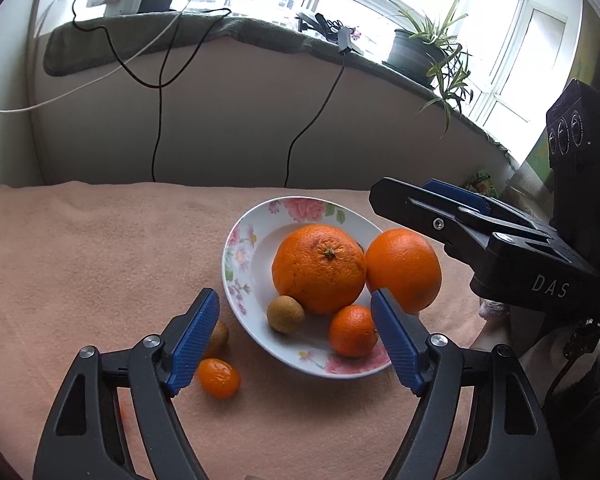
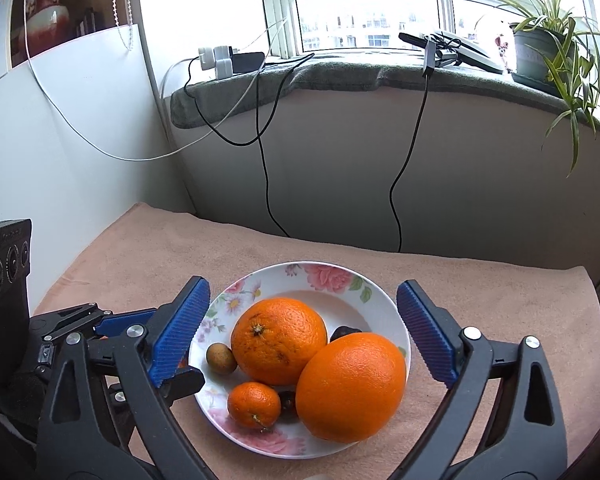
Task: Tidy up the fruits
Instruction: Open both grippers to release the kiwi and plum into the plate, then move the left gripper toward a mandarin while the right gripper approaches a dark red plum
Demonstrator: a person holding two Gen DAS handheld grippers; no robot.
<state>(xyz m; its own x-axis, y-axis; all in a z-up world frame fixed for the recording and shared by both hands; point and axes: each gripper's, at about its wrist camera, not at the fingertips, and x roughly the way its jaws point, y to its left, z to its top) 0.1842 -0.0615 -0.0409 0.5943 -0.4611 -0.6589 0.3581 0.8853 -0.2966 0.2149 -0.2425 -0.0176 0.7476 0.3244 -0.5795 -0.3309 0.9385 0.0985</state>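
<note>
Left wrist view: left tool (image 1: 296, 340) released, nothing grasped.
Right tool (image 2: 304, 332): jaws spread wide, empty, over floral plate (image 2: 332, 276).
On plate: two oranges (image 2: 279, 340), mandarin (image 2: 254, 405), brown fruit (image 2: 221, 358).
Off plate: kumquat (image 1: 219, 377) and a second brown fruit (image 1: 219, 337) on surface (image 1: 80, 260).
Risk: smooth orange (image 2: 350, 386) overhangs the rim; a nudge could roll it off.

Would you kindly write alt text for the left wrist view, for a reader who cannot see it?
A floral plate on a peach towel holds two large oranges, a small mandarin and a brown longan. The open left gripper hovers before it, empty, with a kumquat beside the plate.
</note>
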